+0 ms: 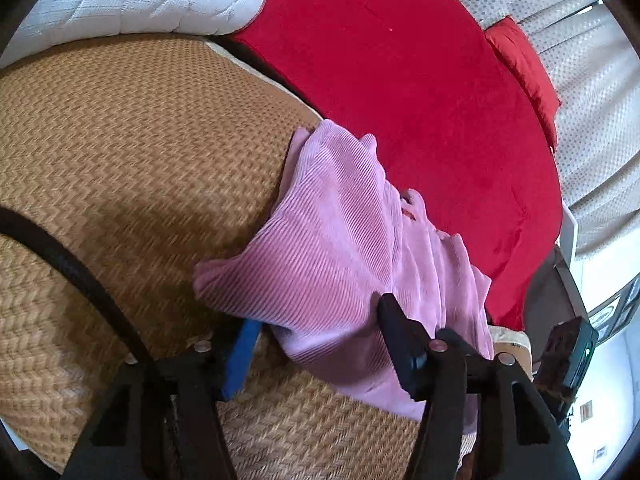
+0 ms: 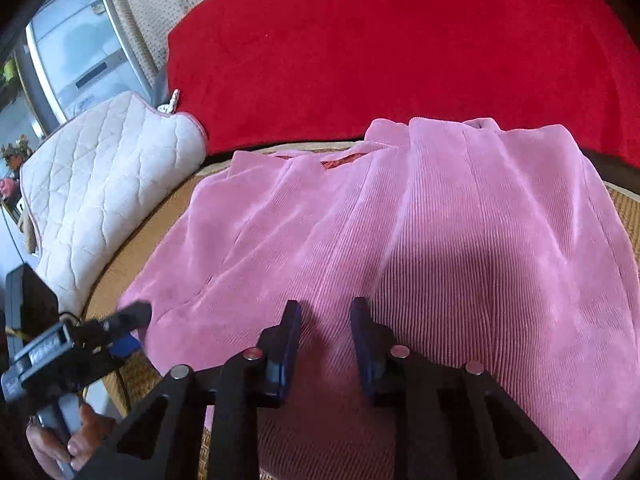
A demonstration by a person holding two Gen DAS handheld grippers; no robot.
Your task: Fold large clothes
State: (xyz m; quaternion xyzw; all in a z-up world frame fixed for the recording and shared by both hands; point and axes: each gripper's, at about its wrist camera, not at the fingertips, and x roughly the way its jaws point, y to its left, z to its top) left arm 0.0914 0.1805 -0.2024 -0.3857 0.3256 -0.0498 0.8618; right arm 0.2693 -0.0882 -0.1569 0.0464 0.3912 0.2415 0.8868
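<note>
A pink ribbed garment (image 2: 400, 220) lies spread on a woven straw mat (image 1: 120, 160), its far edge against a red blanket (image 2: 380, 48). In the right wrist view my right gripper (image 2: 326, 303) hangs over the garment's near middle, fingers a little apart, with cloth showing in the gap and neither pad visibly pressing it. My left gripper (image 1: 318, 312) is at the garment's near corner (image 1: 248, 280). Its blue pad (image 1: 242, 356) is at the cloth's edge and its black finger (image 1: 400, 340) is over the cloth, wide apart. The right view shows the left gripper (image 2: 136, 328) straddling that corner.
A white quilted pillow (image 2: 104, 184) rests at the mat's left. Far off, a red cushion (image 1: 524, 76) lies by a dotted curtain (image 1: 592, 92). A person's hand (image 2: 80, 436) holds the left gripper's handle. A black cable (image 1: 72, 268) crosses the mat.
</note>
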